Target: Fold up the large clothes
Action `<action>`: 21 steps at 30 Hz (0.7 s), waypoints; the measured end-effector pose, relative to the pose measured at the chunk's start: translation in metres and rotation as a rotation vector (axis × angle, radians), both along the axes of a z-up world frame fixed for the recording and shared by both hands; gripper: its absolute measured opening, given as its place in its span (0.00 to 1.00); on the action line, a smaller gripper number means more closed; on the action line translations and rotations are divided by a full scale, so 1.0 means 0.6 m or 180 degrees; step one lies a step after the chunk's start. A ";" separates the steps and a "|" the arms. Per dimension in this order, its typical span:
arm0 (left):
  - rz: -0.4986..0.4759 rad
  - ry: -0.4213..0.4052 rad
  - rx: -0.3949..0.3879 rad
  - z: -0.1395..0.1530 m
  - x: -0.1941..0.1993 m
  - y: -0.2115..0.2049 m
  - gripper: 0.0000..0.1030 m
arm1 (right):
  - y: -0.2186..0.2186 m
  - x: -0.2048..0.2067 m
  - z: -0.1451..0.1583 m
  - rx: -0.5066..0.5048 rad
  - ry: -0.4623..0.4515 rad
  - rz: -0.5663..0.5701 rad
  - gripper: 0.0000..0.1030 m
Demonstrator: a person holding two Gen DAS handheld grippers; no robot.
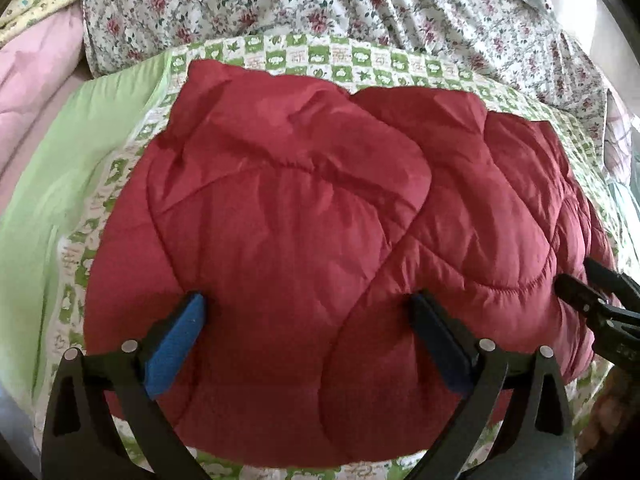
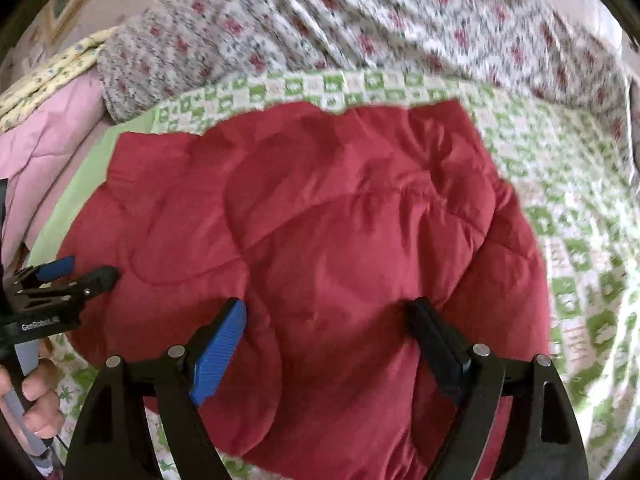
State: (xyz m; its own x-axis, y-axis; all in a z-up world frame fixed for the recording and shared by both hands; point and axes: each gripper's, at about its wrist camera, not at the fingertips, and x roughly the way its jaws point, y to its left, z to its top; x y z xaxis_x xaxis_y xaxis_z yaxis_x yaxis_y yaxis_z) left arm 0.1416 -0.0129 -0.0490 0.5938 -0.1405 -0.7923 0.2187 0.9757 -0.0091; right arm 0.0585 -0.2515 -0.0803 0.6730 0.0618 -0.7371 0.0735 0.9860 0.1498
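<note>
Flanking red jacket (image 1: 304,216): floral quilt (image 1: 360,4); pink bedding (image 1: 32,80)

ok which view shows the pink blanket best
The left wrist view. There the pink blanket lies sharp at the left edge, beside the plain green sheet. The right wrist view shows the same blanket too, but blurred, and the left tongs cross below it.
</note>
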 end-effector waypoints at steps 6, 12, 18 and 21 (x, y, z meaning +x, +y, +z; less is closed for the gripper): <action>0.0002 -0.0017 0.0064 -0.008 0.001 -0.008 1.00 | -0.002 0.000 -0.011 0.0030 -0.0018 0.0018 0.85; -0.0006 -0.0027 0.0077 -0.010 0.003 -0.010 1.00 | -0.007 0.001 -0.016 0.0086 -0.0041 0.0028 0.85; -0.0006 -0.0044 0.0090 -0.011 0.005 -0.010 1.00 | -0.004 0.003 -0.019 0.0046 -0.0070 0.0036 0.86; -0.0006 -0.0035 0.0090 -0.011 0.005 -0.010 1.00 | 0.001 -0.002 -0.006 -0.0011 -0.0095 0.0013 0.85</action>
State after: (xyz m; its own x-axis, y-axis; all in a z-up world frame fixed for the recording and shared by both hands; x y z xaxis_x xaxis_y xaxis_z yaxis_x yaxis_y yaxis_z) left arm 0.1448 -0.0191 -0.0557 0.6022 -0.1193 -0.7893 0.2206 0.9751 0.0209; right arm 0.0572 -0.2510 -0.0836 0.6945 0.0622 -0.7168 0.0651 0.9868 0.1486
